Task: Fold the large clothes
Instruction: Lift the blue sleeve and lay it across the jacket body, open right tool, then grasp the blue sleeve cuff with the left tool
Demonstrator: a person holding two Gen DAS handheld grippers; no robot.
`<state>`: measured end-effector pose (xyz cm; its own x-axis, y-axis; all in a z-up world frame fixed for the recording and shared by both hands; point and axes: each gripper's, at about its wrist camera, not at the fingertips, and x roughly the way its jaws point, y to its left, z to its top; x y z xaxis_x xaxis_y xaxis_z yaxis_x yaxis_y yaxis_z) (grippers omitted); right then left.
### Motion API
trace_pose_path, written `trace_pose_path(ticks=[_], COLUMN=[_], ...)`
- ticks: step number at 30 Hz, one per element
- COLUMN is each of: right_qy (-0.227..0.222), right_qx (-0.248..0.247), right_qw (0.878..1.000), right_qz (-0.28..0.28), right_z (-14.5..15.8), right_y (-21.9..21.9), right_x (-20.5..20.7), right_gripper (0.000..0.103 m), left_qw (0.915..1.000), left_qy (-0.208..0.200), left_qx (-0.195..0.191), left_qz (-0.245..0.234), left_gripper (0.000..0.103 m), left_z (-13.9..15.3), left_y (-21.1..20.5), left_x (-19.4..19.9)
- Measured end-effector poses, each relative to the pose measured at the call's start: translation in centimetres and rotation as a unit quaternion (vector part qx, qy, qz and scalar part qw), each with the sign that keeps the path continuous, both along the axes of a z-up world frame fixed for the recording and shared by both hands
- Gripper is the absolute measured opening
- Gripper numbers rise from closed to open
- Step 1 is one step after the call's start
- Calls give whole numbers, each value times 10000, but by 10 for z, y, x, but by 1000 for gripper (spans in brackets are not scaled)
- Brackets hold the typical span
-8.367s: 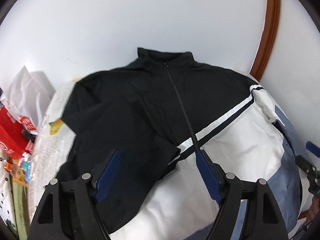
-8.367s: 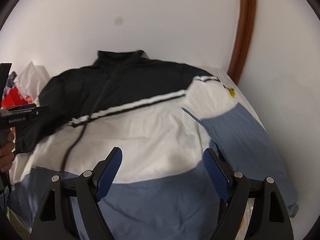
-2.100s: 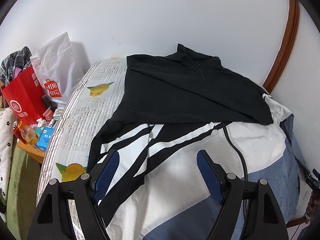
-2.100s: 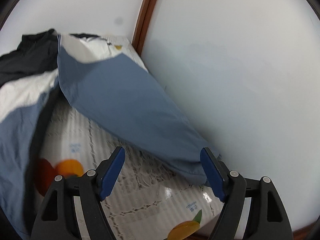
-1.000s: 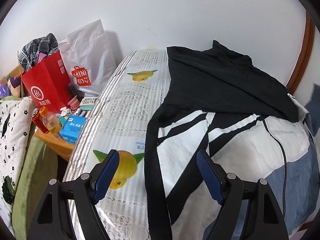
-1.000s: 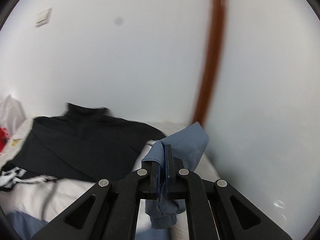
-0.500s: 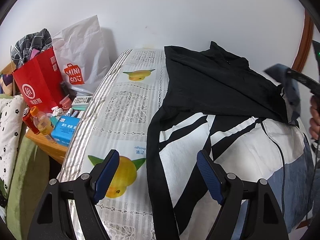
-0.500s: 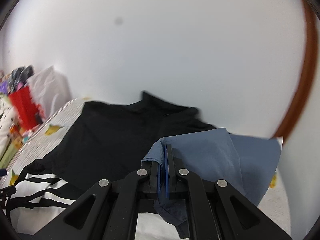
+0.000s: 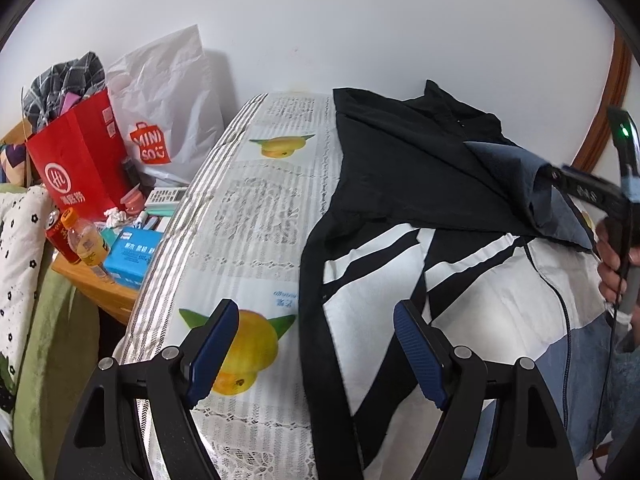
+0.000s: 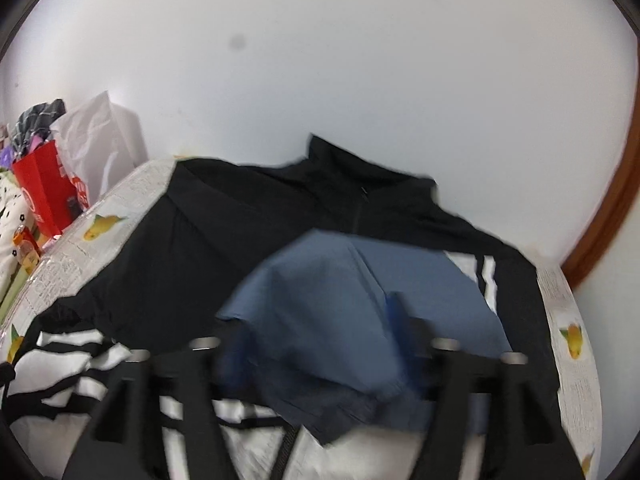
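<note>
1. Across the bed, toward three o'clock in the left wrist view, a large jacket [image 9: 404, 168] is spread out: thin, matte, lightly creased fabric in black, white and slate-blue panels, with black stripes and a dark zip.
2. Its blue sleeve [image 10: 340, 308] is seen folded over the black chest, a soft, rumpled wedge lying between the blurred fingers of the right gripper [image 10: 316, 344].
3. The right gripper's jaws are opening, and the sleeve is no longer pinched by them.
4. The left gripper [image 9: 316, 356] is held spread wide over the bed's near edge, with nothing between its ribbed blue pads [image 9: 420, 356].
5. The bed cover [image 9: 248, 216] is a pale, striped, lace-patterned cloth printed with yellow fruit.
6. At nine o'clock a red paper bag [image 9: 80, 160], a crinkled white plastic bag [image 9: 168, 92], a bottle [image 9: 86, 240] and a blue box [image 9: 132, 252] are crowded together.
7. A plain white wall [image 9: 320, 20] and a curved brown wooden trim [image 9: 604, 108] are seen behind.
</note>
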<state>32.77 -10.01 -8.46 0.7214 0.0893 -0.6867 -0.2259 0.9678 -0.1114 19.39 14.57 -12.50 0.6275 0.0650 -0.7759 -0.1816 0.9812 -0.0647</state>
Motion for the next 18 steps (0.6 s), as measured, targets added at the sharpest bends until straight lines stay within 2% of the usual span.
trace_pose_path(ticks=[5, 8, 13, 18], right_qy=[558, 485, 284, 144], right_qx=[284, 564, 944, 380], right_qw=[9980, 9972, 9930, 9923], right_qz=[-12, -104, -654, -1168], right_z=[-2, 5, 22, 32], right_y=[-40, -69, -133, -180], right_x=[-33, -60, -96, -116], right_gripper=[80, 81, 81, 81], left_qw=[9997, 9988, 9972, 9941], left_qy=[-159, -335, -445, -624], left_qx=[-58, -85, 122, 251], left_qz=[-162, -335, -591, -846], left_gripper=[78, 78, 78, 78], left_z=[15, 27, 43, 57], left_y=[-18, -34, -69, -108], left_x=[3, 5, 15, 22])
